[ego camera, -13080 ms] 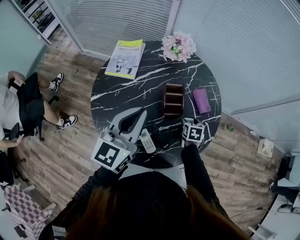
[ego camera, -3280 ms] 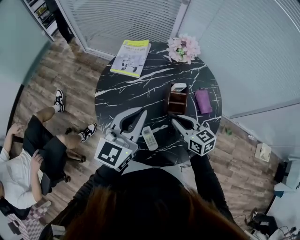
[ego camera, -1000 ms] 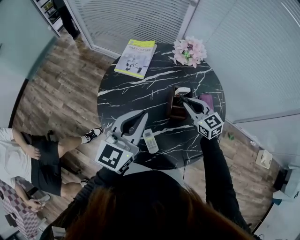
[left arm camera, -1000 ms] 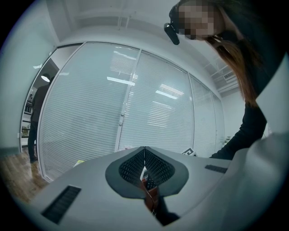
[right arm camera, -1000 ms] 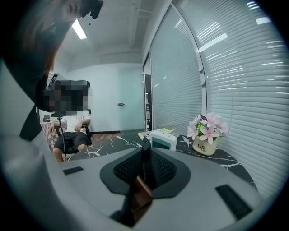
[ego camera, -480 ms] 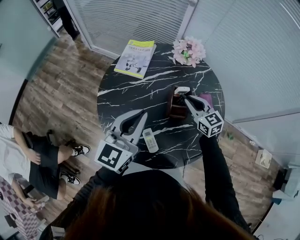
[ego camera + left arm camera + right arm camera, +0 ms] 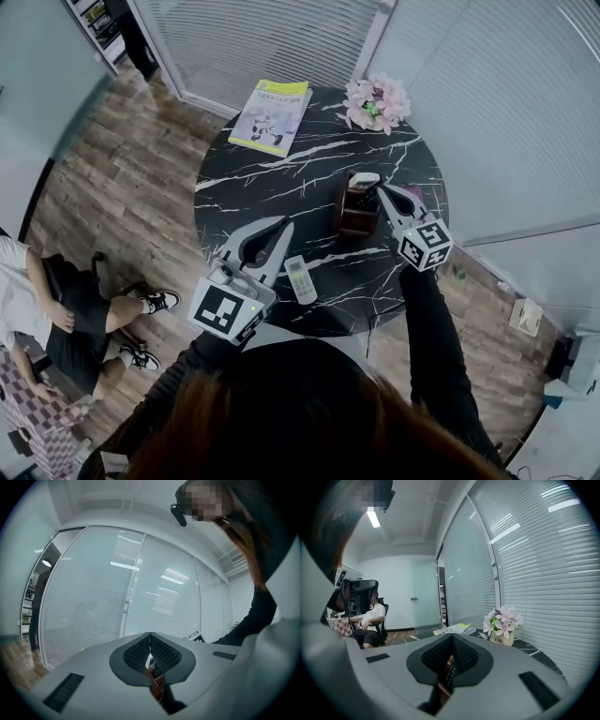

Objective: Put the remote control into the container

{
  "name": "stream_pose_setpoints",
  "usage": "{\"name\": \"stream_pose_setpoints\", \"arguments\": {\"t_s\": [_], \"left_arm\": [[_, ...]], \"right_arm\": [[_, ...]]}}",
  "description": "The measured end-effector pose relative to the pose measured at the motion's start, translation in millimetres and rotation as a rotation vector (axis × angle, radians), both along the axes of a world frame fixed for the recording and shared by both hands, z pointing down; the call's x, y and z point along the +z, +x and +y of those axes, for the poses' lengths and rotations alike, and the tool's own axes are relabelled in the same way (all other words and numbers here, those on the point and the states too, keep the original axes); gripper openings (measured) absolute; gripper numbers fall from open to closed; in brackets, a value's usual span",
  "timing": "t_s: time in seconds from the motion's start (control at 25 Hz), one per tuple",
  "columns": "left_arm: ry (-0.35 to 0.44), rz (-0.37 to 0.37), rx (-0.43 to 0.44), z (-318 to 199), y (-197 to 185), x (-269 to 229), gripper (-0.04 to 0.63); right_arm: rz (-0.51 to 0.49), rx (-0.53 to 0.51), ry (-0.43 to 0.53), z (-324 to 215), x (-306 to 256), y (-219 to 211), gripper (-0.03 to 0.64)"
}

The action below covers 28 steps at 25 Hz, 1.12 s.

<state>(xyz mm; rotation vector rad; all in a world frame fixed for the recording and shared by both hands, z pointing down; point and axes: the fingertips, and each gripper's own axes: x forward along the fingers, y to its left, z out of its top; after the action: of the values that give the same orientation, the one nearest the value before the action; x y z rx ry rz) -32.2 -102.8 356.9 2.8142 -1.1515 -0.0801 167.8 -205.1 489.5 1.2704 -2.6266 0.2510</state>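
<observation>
Your right gripper [image 7: 384, 190] hung just beside the right edge of the container [image 7: 347, 221]. Its jaws had just been closing and stood pressed together with nothing between them. The remote control [image 7: 364, 178] stood on end in the container's far compartment, its pale tip poking above the rim close to your claw; whether the two touched I could not tell. By my reading the step in hand was the withdrawal. Doing it well meant drawing the clenched claw up and back toward yourself, clear of that protruding tip. A knock could have tipped the remote out or dragged the wooden box across the table [image 7: 262, 178]. A white remote [image 7: 299, 278] lay flat on the table just beside your left gripper [image 7: 281, 228], whose jaws were likewise clenched on nothing. If that one was meant to go in too, the jaws needed opening before the reach. A grip across its narrow sides near the middle would have kept it from swinging, and the near compartments looked the easier target
</observation>
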Motion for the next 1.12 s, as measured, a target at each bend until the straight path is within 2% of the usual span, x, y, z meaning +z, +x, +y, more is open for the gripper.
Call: {"name": "stream_pose_setpoints", "arguments": {"t_s": [0.2,0.52,0.76,1.0,1.12], "left_arm": [[0.002,0.002,0.001,2,-1,0,0.009],[0.000,0.004,0.001,1,-1,2,0.009],[0.004,0.005,0.001,3,0,3,0.009],[0.007,0.008,0.004,2,2,4,0.009],[0.016,0.015,0.015,4,3,2,0.009]], "right_arm": [[-0.082,0.060,0.080,0,-33,4,0.016],[-0.135,0.122,0.219,18,-85,-8,0.015],[-0.156,0.155,0.238,43,-100,-10,0.015],[-0.112,0.164,0.239,72,-116,-15,0.015],[-0.126,0.192,0.222,84,-119,-16,0.015]]}}
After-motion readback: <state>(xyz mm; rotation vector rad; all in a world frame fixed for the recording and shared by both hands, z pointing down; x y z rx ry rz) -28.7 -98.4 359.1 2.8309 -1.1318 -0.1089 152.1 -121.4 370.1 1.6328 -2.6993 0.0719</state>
